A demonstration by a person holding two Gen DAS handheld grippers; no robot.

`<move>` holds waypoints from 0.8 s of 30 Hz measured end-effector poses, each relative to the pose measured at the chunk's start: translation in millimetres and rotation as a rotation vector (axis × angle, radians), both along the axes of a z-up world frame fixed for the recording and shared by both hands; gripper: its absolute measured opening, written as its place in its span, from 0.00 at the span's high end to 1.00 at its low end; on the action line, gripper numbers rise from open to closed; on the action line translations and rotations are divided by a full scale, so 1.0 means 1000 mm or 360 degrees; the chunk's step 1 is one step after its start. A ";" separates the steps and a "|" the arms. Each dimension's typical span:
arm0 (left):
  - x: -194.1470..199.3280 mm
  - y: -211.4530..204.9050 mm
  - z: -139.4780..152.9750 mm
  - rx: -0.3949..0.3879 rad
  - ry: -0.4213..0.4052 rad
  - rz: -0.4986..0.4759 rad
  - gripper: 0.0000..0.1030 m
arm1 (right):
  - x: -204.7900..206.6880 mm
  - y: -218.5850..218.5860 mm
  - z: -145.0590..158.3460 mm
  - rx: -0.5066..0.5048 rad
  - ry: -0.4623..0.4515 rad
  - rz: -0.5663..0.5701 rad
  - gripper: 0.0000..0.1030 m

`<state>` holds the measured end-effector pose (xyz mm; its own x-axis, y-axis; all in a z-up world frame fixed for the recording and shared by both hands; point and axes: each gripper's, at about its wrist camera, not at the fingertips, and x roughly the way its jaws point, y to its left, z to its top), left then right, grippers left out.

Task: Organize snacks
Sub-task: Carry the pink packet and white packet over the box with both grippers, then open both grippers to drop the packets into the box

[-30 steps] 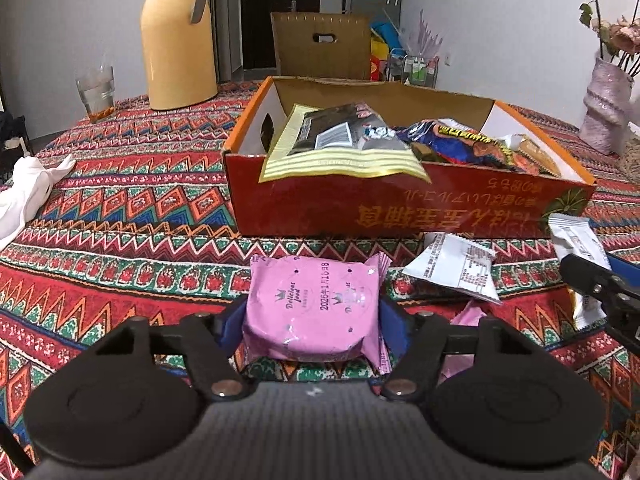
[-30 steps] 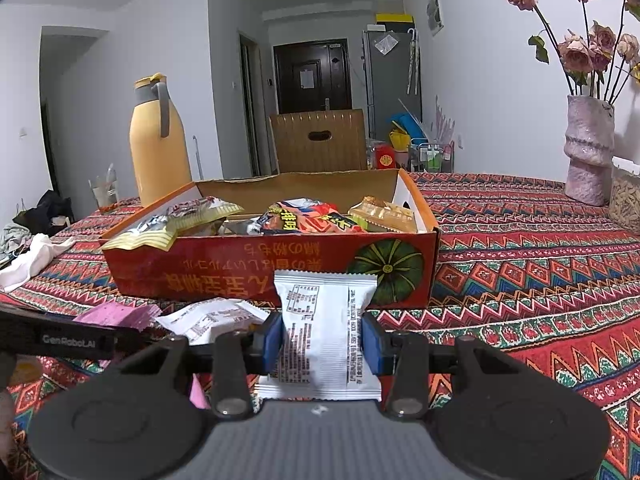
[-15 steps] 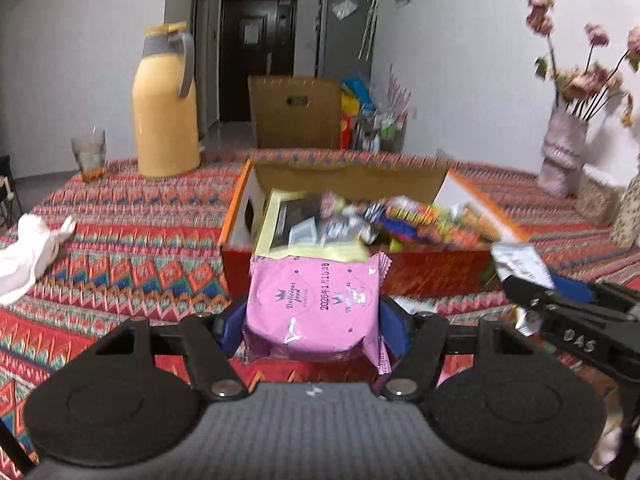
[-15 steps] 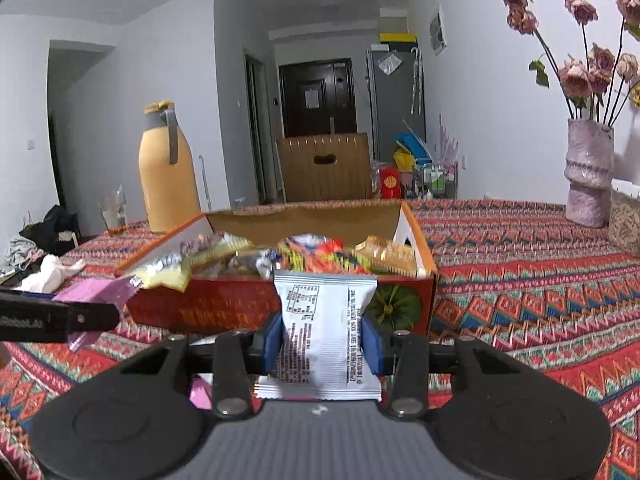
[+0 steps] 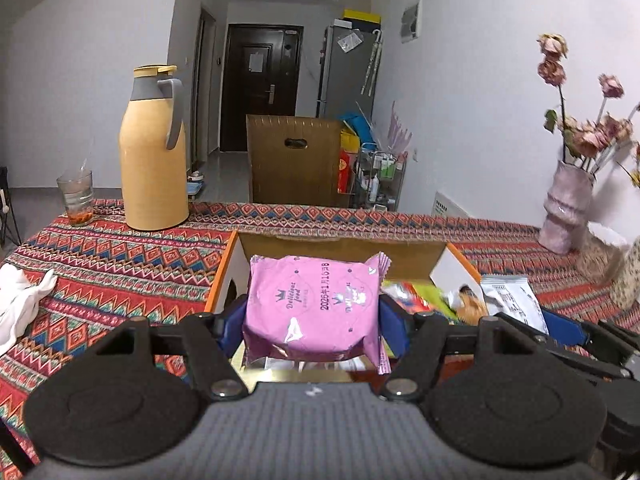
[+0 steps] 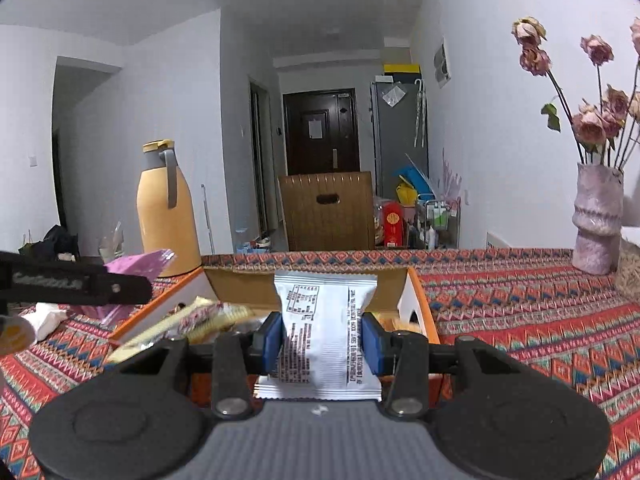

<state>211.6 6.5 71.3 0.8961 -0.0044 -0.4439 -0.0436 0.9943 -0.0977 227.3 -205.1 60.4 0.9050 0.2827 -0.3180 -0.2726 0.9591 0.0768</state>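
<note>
left tongs: my left gripper [image 5: 312,316] is clamped on the pink snack pack [image 5: 312,304], blue pads squeezing both sides, pack held up in the air

right tongs: my right gripper [image 6: 323,340] is clamped on the white snack packet [image 6: 326,328], same deal, pinched at its sides

box: the open orange snack box [image 5: 222,272] sits right in front of both packs, already got a bunch of wrappers [image 6: 208,318] in it

table: loud zigzag tablecloth [image 6: 520,312] everywhere

background stuff: yellow thermos [image 5: 154,152] and a glass [image 5: 78,198] back left, pink vase [image 6: 596,220] with dried roses on the right
</note>
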 end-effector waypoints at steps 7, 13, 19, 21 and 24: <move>0.043 0.005 -0.006 -0.0050 0.0007 0.0053 0.34 | 0.043 0.007 0.001 0.0003 0.0015 -0.0024 0.59; 0.071 0.010 -0.024 -0.0073 0.0020 0.0071 0.34 | 0.078 0.007 -0.015 0.0054 0.0077 -0.0073 0.59; 0.087 0.016 -0.041 -0.0080 0.0088 0.0065 0.34 | 0.090 0.010 -0.030 0.0021 0.0152 -0.0057 0.59; 0.088 0.016 -0.044 -0.0077 0.0097 0.0060 0.31 | 0.092 0.013 -0.033 0.0010 0.0172 -0.0056 0.59; 0.082 0.015 -0.042 -0.0074 0.0059 0.0060 0.24 | 0.089 0.012 -0.033 0.0016 0.0169 -0.0065 0.35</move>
